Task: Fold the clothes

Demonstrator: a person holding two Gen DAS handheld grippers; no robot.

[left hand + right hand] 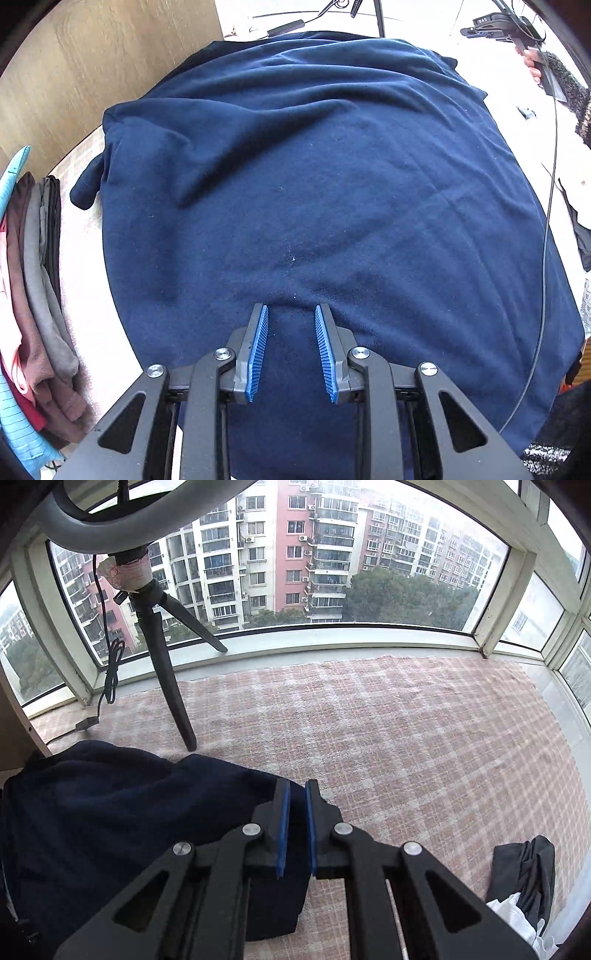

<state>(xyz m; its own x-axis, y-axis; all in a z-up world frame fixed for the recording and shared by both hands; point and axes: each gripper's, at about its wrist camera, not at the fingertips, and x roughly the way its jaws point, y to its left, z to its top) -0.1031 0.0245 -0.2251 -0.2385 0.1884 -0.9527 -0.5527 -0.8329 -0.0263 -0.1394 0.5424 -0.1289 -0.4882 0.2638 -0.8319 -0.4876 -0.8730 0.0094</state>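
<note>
A navy garment (314,166) lies spread and wrinkled over the surface and fills most of the left wrist view. My left gripper (291,307) hovers open over its near edge, with cloth visible below the gap between the blue pads. In the right wrist view the same navy garment (110,812) is bunched at the lower left. My right gripper (296,782) has its pads nearly together, pinching the garment's edge. A hand (533,66) in a knit sleeve holds the right gripper at the garment's far right corner.
Folded clothes (33,295) are stacked at the left. A thin cable (546,258) hangs along the garment's right side. A tripod (166,672) stands on the pink checked blanket (424,738) by the window (332,572). Dark and white clothes (524,871) lie at the lower right.
</note>
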